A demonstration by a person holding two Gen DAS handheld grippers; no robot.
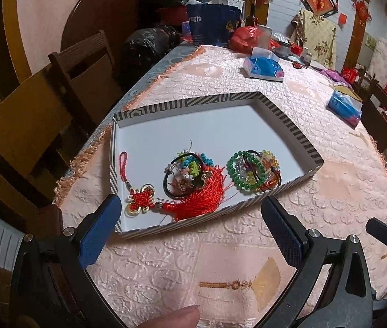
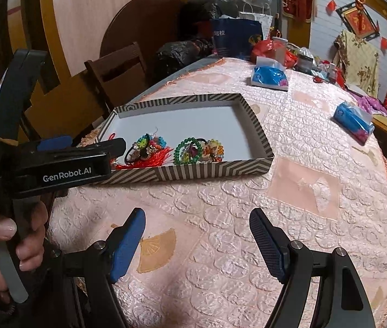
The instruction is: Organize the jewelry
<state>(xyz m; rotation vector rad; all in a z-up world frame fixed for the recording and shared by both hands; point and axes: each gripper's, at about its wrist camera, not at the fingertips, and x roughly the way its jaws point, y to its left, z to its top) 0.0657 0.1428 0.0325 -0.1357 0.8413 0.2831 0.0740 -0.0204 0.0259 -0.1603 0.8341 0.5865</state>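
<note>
A shallow striped box lid (image 1: 289, 120) with a white floor lies on the pink tablecloth. In it lie a red Chinese knot charm with a tassel (image 1: 141, 201), a pile of hair ties and coloured beads (image 1: 188, 170), and green and clear bead bracelets (image 1: 250, 173). My left gripper (image 1: 190, 205) is open and empty, at the box's near edge. My right gripper (image 2: 197, 217) is open and empty over bare cloth, short of the box (image 2: 259, 134). The left gripper's body (image 2: 65, 164) hides the box's left corner in the right wrist view.
Two blue tissue packs (image 1: 263, 67) (image 1: 343, 106) lie further back on the table. Bags, bottles and clutter (image 1: 220, 27) crowd the far end. Wooden chairs (image 1: 84, 73) stand along the left side. The table edge curves away at right.
</note>
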